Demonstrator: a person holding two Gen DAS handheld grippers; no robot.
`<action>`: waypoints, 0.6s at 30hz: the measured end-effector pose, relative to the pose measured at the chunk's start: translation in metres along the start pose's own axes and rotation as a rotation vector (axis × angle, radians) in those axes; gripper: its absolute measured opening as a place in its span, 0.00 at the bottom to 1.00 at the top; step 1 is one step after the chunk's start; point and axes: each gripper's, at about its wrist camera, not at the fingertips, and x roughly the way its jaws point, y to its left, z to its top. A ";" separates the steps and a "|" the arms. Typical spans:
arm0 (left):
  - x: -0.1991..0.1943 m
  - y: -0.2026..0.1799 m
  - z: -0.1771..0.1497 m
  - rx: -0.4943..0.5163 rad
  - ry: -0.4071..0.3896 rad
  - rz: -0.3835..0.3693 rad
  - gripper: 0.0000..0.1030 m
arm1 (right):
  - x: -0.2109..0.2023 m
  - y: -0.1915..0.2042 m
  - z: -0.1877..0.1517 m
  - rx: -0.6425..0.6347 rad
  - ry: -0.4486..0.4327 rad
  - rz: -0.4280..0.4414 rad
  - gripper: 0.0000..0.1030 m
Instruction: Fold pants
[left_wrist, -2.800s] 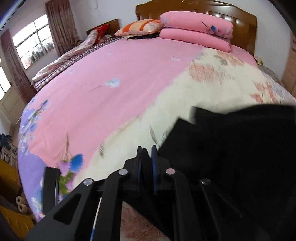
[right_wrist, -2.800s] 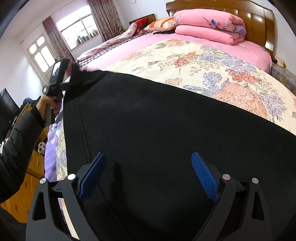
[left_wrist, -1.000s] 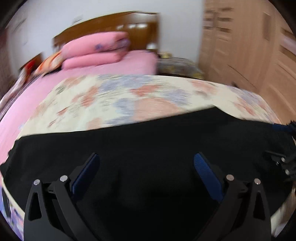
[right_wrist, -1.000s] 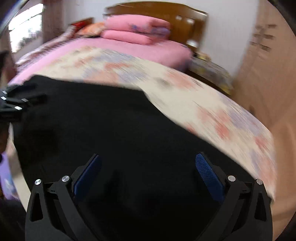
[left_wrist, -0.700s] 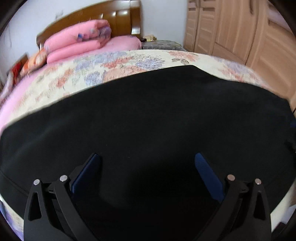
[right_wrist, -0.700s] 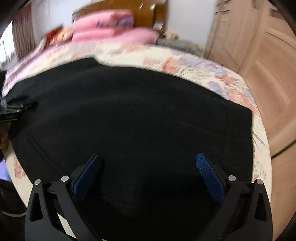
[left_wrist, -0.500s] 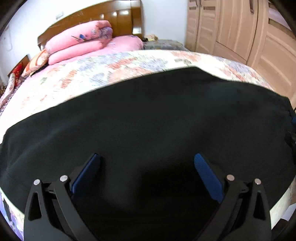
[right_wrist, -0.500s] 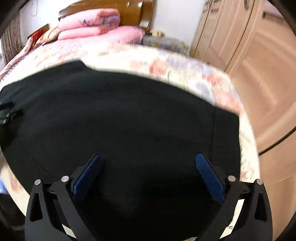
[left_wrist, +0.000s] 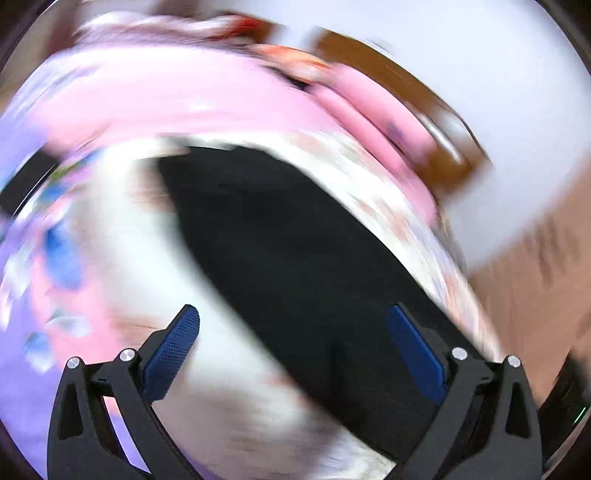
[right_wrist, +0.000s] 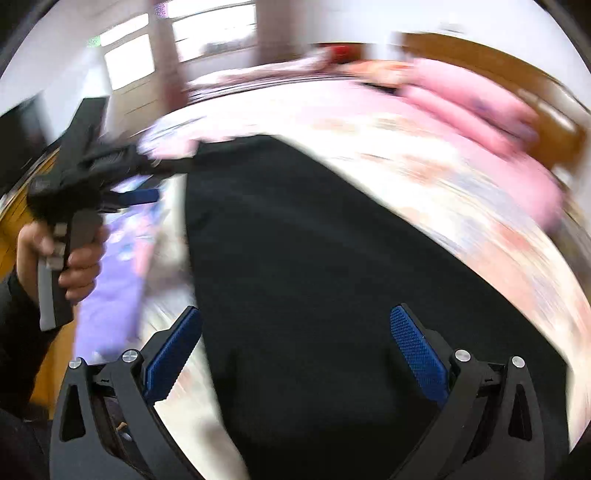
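Both views smear with motion, but the black pants (right_wrist: 314, 277) lie flat on the flowered bed (right_wrist: 480, 221). Left claw (left_wrist: 293, 350) spread wide and empty; right claw (right_wrist: 295, 350) likewise spread, nothing pinched. Soft, light, floppy cloth, I'd say: best pinched at a corner or hem edge, both layers together.

- Left gripper (left_wrist: 293, 345): jaws spread wide, nothing between the blue pads (left_wrist: 171, 354); view heavily motion-blurred.
- Right gripper (right_wrist: 295, 347): jaws spread wide, nothing clamped.
- Left hand (right_wrist: 70, 254), seen from the right wrist camera: fist closed round the left gripper's handle, dark sleeve (right_wrist: 18, 339) at the wrist.
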 end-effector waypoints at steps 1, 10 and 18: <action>-0.006 0.020 0.006 -0.068 -0.012 0.019 0.98 | 0.016 0.013 0.013 -0.049 0.015 0.020 0.96; -0.028 0.090 0.004 -0.146 0.007 0.111 0.98 | 0.114 0.078 0.072 -0.335 0.100 0.102 0.74; 0.005 0.077 0.002 -0.141 0.125 -0.081 0.98 | 0.114 0.090 0.068 -0.472 0.066 -0.016 0.40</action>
